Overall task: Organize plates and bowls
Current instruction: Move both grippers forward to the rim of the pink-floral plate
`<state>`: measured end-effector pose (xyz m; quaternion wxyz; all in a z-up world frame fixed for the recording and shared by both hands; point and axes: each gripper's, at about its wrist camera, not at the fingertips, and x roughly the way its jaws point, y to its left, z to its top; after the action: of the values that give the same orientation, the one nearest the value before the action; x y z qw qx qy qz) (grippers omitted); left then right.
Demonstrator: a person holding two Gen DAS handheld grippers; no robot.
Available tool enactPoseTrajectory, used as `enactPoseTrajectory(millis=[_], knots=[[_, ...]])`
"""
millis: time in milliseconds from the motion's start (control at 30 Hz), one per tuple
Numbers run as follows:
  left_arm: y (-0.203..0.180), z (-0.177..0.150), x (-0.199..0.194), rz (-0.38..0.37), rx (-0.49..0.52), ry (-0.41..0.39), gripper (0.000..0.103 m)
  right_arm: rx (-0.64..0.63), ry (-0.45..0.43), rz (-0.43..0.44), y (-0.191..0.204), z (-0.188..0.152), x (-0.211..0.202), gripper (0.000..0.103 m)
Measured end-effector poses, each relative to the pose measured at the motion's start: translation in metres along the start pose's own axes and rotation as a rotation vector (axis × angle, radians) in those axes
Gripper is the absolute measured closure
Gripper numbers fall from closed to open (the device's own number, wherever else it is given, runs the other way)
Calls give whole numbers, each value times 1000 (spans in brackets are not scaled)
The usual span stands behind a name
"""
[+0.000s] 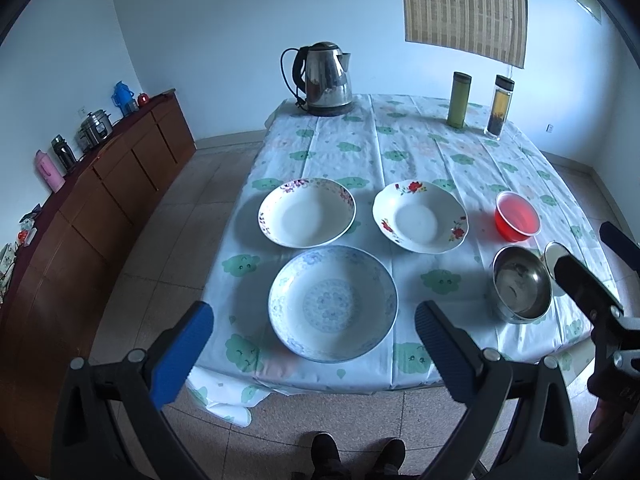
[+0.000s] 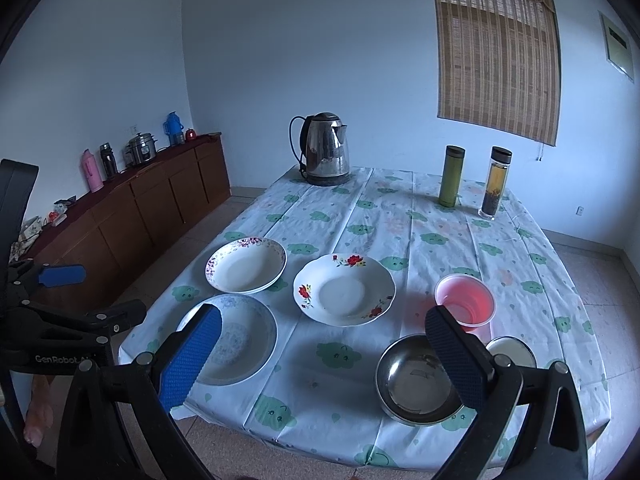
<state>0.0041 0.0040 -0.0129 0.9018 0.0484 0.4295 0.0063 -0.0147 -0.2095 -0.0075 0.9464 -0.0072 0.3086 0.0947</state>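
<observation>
Three plates lie on the table: a blue-patterned plate (image 1: 333,303) (image 2: 236,340) nearest the front edge, a purple-rimmed plate (image 1: 307,212) (image 2: 246,265) behind it, and a red-flowered plate (image 1: 420,216) (image 2: 344,289) to the right. A steel bowl (image 1: 520,284) (image 2: 416,380), a red plastic cup (image 1: 517,213) (image 2: 466,300) and a small white bowl (image 1: 554,256) (image 2: 512,350) sit at the front right. My left gripper (image 1: 314,320) is open and empty, held over the front edge before the blue plate. My right gripper (image 2: 324,332) is open and empty, above the front edge.
A steel kettle (image 1: 325,78) (image 2: 325,148) stands at the far left of the cloth-covered table (image 1: 400,152). A green flask (image 1: 459,99) and a glass tea bottle (image 1: 500,105) stand at the far right. A wooden sideboard (image 1: 100,200) runs along the left wall.
</observation>
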Motion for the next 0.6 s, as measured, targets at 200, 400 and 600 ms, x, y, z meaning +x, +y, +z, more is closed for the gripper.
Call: enactPoseTrajectory(millis=[200,400,600], knots=[[-10,-5,-4,30,-27,12,1,-25,0,27,-6,2,0,1],[-21,-9,-4,55,-48,38,1,-38,11,85,-11,5,2,1],[-19,-11,5,51,-60,67,1,-30,29,84,-7,6,11,1]])
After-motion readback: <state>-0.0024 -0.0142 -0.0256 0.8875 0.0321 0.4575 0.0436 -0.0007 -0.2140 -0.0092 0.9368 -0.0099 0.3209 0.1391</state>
